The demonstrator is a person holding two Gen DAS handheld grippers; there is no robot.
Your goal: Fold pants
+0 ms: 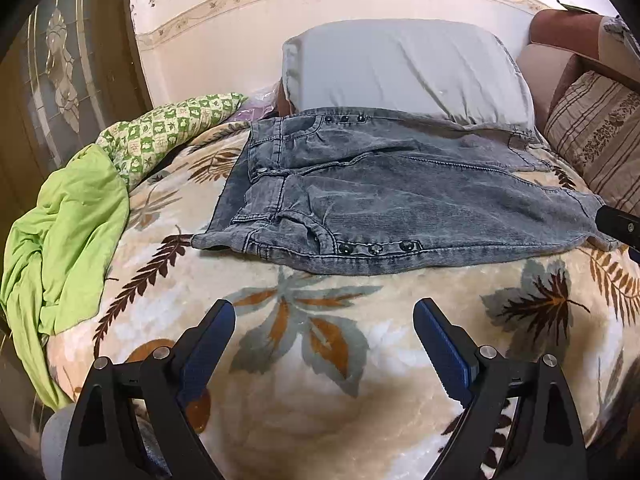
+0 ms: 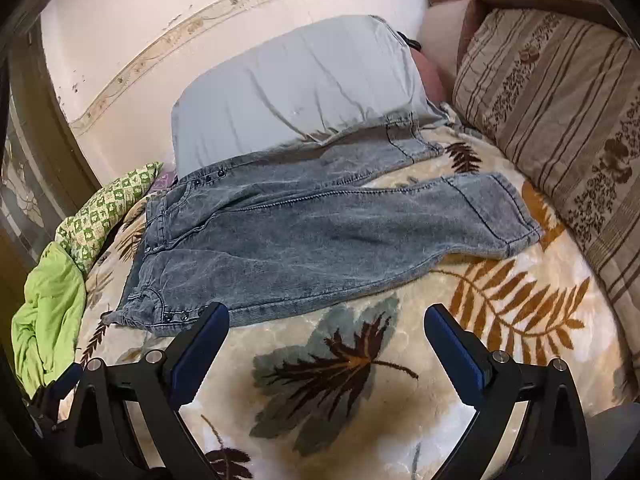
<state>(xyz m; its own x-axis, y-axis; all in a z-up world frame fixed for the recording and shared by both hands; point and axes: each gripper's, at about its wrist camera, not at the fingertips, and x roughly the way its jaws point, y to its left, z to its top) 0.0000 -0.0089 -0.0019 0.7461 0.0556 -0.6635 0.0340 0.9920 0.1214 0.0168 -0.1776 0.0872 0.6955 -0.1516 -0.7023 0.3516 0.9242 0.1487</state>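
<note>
Grey-blue denim pants lie flat on the leaf-print blanket, waistband to the left, both legs spread to the right. In the right wrist view the pants show whole, the two legs parted at the cuffs. My left gripper is open and empty, just in front of the near waist edge with its studs. My right gripper is open and empty, in front of the near leg's lower edge. The right gripper's tip shows by the near cuff in the left wrist view.
A grey pillow lies behind the pants against the wall. A striped cushion borders the right side. A green cloth and a green-checked cloth lie at the left. A door stands far left.
</note>
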